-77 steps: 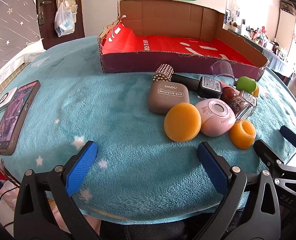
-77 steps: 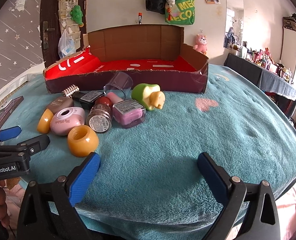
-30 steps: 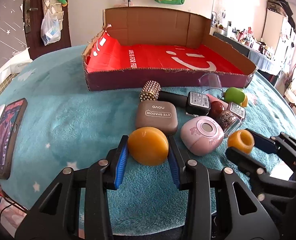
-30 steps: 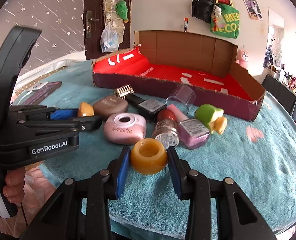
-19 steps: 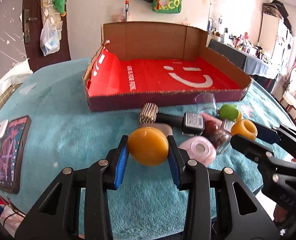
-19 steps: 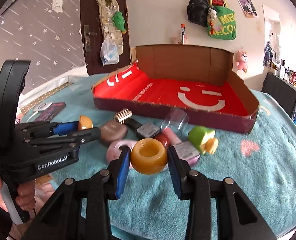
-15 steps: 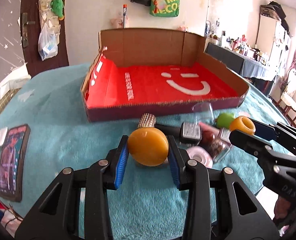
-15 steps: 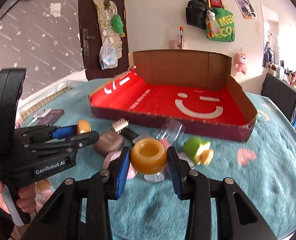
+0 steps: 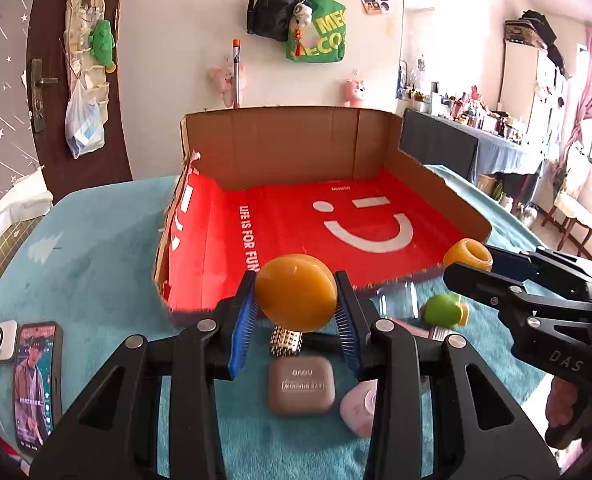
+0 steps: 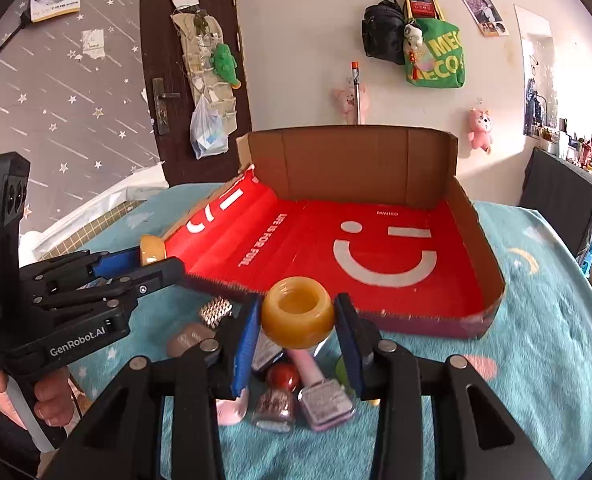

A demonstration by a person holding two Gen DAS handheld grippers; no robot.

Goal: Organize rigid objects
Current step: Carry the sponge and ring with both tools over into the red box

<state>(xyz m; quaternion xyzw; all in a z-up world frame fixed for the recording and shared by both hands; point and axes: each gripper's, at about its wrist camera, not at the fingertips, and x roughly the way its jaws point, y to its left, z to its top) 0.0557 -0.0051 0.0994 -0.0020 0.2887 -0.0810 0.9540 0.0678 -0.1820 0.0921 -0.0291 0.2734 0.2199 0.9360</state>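
Both grippers tilt downward toward the near wall of the cardboard box (image 9: 336,216). The left gripper (image 9: 295,322) is clamped on the orange lid (image 9: 295,298); the right gripper (image 10: 298,338) is clamped on the orange jar (image 10: 298,317). A second ago both pieces sat on the teal blanket (image 9: 92,280); now they are raised above the remaining clutter.

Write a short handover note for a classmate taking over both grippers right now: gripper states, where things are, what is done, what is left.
Left gripper: shut on the orange lid, lifted at the near edge of the box.
Right gripper: shut on the orange jar, also lifted near the box front.
Done: both pieces picked up; the box holds nothing yet.
Left: set both in the box, then clear the eyeshadow case, green toy and nail polish bottles from the blanket.
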